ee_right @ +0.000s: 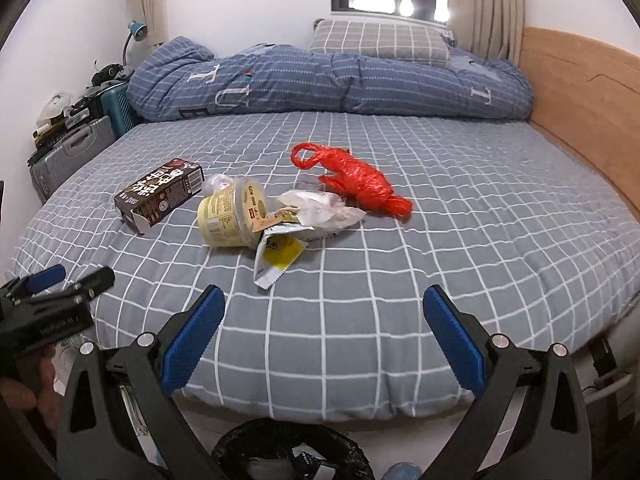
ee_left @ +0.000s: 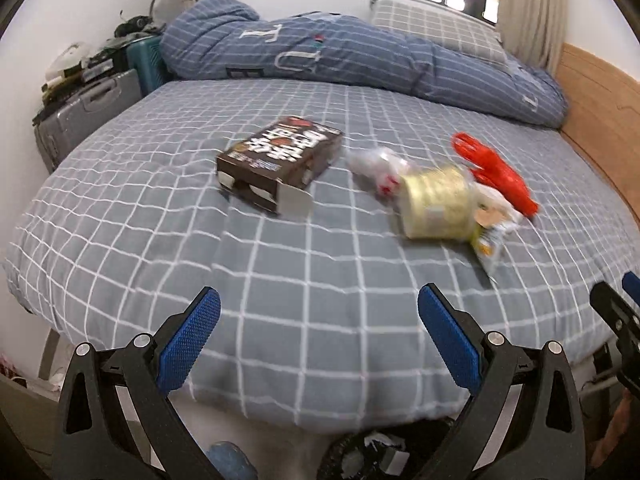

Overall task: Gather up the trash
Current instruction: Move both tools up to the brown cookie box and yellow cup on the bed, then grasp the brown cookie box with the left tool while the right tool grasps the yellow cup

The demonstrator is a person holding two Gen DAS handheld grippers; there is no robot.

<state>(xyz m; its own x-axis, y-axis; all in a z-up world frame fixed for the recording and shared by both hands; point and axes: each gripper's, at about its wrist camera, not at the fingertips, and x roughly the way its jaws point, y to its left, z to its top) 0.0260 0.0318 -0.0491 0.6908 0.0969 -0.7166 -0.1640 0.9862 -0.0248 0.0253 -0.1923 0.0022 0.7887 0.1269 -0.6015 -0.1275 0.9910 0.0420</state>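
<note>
Two grippers, both empty. Left wrist view: my left gripper [ee_left: 319,332] hovers at the bed [ee_left: 280,280] edge, jaws wide apart; brown carton [ee_left: 280,160] ahead, blurred yellow tub [ee_left: 438,202] to its right. Right wrist view: right gripper [ee_right: 323,334] jaws spread; tub [ee_right: 232,216], torn wrappers [ee_right: 296,232], red bag [ee_right: 360,182] clustered mid-bed.

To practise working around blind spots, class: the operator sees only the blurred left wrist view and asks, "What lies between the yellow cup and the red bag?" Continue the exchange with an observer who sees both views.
Observer: A crumpled white paper lies between the yellow cup and the red plastic bag.
Operator: And the smeared packet in front?
Observer: It is a torn sachet, yellow and white, just in front of the cup's mouth.
Operator: Is the right gripper holding anything?
Observer: No, the right gripper is open and empty above the bed near its edge.
</note>
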